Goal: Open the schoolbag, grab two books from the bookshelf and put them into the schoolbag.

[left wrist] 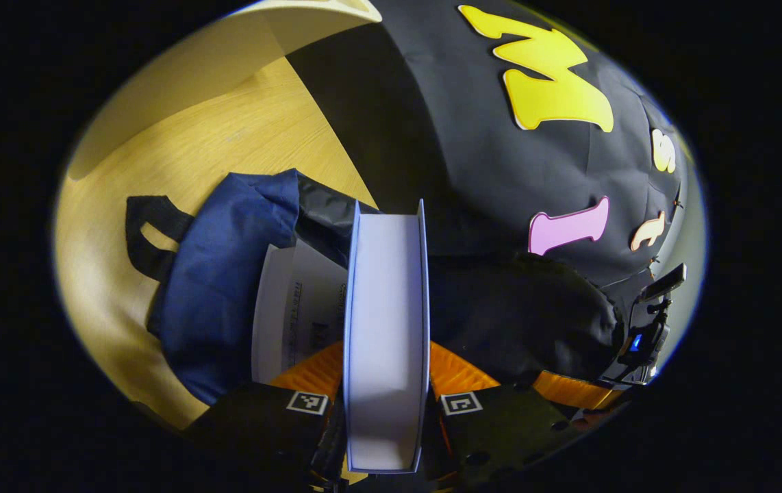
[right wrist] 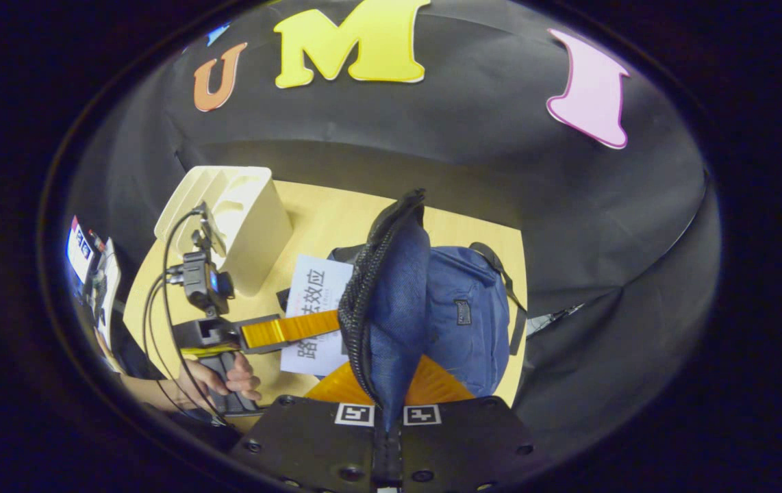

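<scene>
1. Left claw: clamped on thick white-paged book, mouth of navy fabric schoolbag just ahead
2. Right claw: pinching the bag's zippered flap, lifted off the wooden bench
3. Advice: keep flap high, slide book in beside the white paperback

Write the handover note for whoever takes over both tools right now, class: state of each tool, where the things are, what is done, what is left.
Left tool: shut on a book, held edge-up over the bag's mouth.
Right tool: shut on the flap of the blue schoolbag, lifting it open.
White bookshelf stands behind on the wooden table.
Done: bag opened; one book partly in the opening.
Left: lower the held book in, release both.
</scene>
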Demonstrator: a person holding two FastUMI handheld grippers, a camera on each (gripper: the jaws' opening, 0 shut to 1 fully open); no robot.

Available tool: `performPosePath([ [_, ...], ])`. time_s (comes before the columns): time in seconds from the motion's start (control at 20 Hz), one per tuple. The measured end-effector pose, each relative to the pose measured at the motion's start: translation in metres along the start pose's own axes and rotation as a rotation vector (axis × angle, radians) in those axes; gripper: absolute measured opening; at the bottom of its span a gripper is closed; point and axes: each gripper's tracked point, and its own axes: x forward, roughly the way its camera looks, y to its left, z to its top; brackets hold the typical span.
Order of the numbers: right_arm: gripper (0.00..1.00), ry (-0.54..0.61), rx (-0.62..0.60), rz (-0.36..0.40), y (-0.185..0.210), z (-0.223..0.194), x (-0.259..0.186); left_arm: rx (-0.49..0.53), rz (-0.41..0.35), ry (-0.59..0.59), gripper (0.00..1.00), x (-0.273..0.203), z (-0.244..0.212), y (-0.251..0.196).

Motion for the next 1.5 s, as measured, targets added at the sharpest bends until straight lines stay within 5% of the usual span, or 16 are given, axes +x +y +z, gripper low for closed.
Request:
performPosePath([
  [0.1,0.01,0.002,-0.001,-0.003,0.002,0.000,0.001,-0.030,-0.021,0.005,0.46,0.012,-0.003,0.001],
  [0.15,0.01,0.003,-0.004,-0.006,0.002,0.001,0.001,-0.044,-0.032,0.013,0.55,0.017,-0.006,0.003],
  [0.2,0.01,0.004,-0.006,-0.009,0.003,0.001,0.002,-0.065,-0.038,0.023,0.47,0.022,-0.009,0.006],
  [0.35,0.01,0.010,-0.015,-0.015,0.001,-0.003,0.000,-0.126,0.000,0.044,0.48,0.030,-0.012,0.016],
  [0.45,0.01,0.015,-0.007,-0.011,0.000,-0.003,0.001,-0.120,0.057,0.072,0.77,0.028,-0.016,0.015],
  [0.5,0.01,0.015,-0.002,-0.008,0.001,-0.004,0.002,-0.101,0.080,0.090,0.70,0.026,-0.018,0.012],
  [0.55,0.01,0.016,-0.001,-0.008,0.000,-0.003,0.002,-0.076,0.108,0.104,0.82,0.024,-0.019,0.010],
  [0.6,0.01,0.015,-0.001,-0.007,0.000,-0.003,0.002,-0.041,0.174,0.121,0.83,0.017,-0.021,0.014],
  [0.65,0.01,0.016,0.001,-0.007,0.000,-0.002,0.002,-0.022,0.223,0.140,1.00,0.013,-0.020,0.017],
  [0.85,0.01,0.015,0.004,-0.008,0.002,-0.002,0.003,0.036,0.366,0.168,0.98,-0.020,-0.013,0.020],
  [1.1,0.01,0.010,0.020,-0.016,0.008,-0.003,0.007,0.432,0.514,0.086,0.99,-0.081,0.037,-0.001],
  [1.5,0.02,-0.007,0.064,-0.053,0.044,-0.009,0.019,0.967,0.630,-0.351,0.98,-0.169,0.153,-0.113],
])
